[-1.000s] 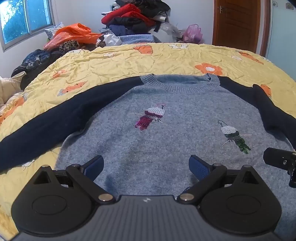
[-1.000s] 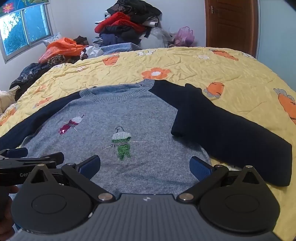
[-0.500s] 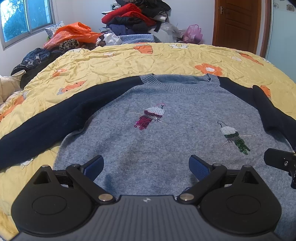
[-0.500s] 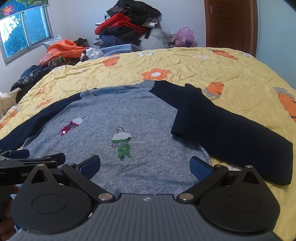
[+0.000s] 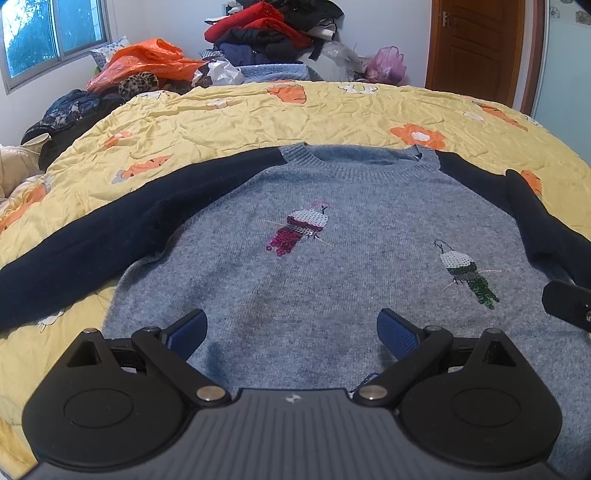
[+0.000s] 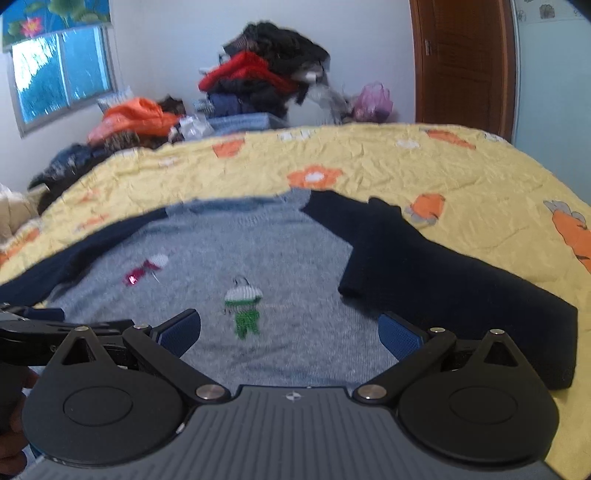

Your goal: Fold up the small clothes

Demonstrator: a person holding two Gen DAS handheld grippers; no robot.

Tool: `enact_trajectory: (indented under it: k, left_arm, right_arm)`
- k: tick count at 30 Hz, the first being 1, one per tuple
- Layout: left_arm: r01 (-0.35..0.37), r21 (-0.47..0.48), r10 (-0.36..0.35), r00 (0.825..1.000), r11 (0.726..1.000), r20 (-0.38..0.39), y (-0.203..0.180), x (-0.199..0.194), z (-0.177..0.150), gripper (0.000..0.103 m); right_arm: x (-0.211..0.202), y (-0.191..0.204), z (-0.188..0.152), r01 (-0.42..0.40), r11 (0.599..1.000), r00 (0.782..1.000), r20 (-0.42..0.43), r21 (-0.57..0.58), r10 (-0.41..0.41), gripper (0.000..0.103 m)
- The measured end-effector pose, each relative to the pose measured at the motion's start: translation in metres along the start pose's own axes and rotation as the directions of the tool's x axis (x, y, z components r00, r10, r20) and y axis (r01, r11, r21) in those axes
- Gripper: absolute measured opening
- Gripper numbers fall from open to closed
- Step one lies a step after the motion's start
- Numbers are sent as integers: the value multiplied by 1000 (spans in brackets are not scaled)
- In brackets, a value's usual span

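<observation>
A grey knitted sweater (image 5: 332, 266) with navy sleeves and two sequin birds lies flat, front up, on the yellow bedspread (image 5: 332, 110). Its left sleeve (image 5: 110, 236) stretches out to the left. Its right sleeve (image 6: 443, 295) lies out to the right with a fold near the shoulder. My left gripper (image 5: 291, 332) is open and empty just above the sweater's lower hem. My right gripper (image 6: 290, 332) is open and empty over the hem near the green bird (image 6: 243, 306). The sweater also shows in the right wrist view (image 6: 258, 258). The left gripper shows at the left edge of the right wrist view (image 6: 48, 325).
A tall pile of clothes (image 5: 273, 37) and an orange bag (image 5: 147, 62) lie beyond the far edge of the bed. Dark clothes (image 5: 70, 110) lie at the far left. A wooden door (image 5: 476, 48) stands at the back right. A window (image 5: 51, 33) is at the back left.
The right wrist view has dropped lower and closer to the sweater and is blurred by motion. The left gripper has barely moved. Both grippers stay open.
</observation>
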State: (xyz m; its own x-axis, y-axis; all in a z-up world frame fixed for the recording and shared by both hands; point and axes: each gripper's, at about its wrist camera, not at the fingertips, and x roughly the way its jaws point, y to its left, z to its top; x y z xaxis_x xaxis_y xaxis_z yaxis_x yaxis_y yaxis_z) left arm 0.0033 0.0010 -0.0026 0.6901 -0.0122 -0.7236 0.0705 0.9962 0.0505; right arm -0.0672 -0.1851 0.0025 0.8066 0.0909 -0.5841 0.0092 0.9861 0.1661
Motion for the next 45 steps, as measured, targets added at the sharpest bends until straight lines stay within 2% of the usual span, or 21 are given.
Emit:
enact_trajectory:
  k: [3, 11, 16, 20, 25, 27, 29, 33, 35, 40, 45]
  left_arm:
    - [9, -6, -9, 1000, 1000, -20, -2, 1, 1, 99]
    - [-2, 24, 3, 1000, 1000, -13, -12, 1, 3, 99]
    - [13, 22, -13, 1000, 1000, 10, -19, 1, 5, 99]
    - [34, 27, -34, 999, 999, 15, -27, 0, 7, 99]
    - [59, 61, -61, 998, 996, 28, -42, -3, 10, 99]
    - [50, 87, -52, 998, 995, 29, -49, -2, 10, 99]
    - [48, 102, -50, 999, 994, 17, -53, 0, 9, 99]
    - [61, 106, -61, 998, 993, 1, -59, 2, 9, 99]
    - [61, 108, -61, 998, 992, -1, -61, 2, 9, 99]
    - [54, 122, -54, 999, 991, -2, -63, 2, 8, 99]
    - [42, 123, -43, 999, 991, 3, -62, 2, 9, 99]
  right_arm:
    - [4, -5, -1, -21, 1000, 999, -31, 19, 21, 103]
    - [2, -6, -4, -59, 998, 998, -29, 38, 60, 103]
    - [-2, -22, -6, -117, 987, 993, -4, 106, 118, 103]
    - [-2, -39, -11, -172, 963, 985, 5, 209, 175, 103]
    - [-8, -62, -19, -127, 942, 992, 26, 311, 125, 103]
    - [-13, -80, -24, -112, 917, 994, 43, 382, 103, 103]
    - [-17, -104, -34, -127, 868, 992, 67, 481, 108, 103]
    - [-19, -145, -59, -184, 721, 983, 123, 667, 137, 102]
    - [-18, -156, -71, -180, 671, 984, 140, 719, 113, 98]
    - [-12, -161, -79, -160, 656, 979, 205, 737, 8, 94]
    - [0, -173, -74, -89, 661, 960, 241, 745, -143, 88]
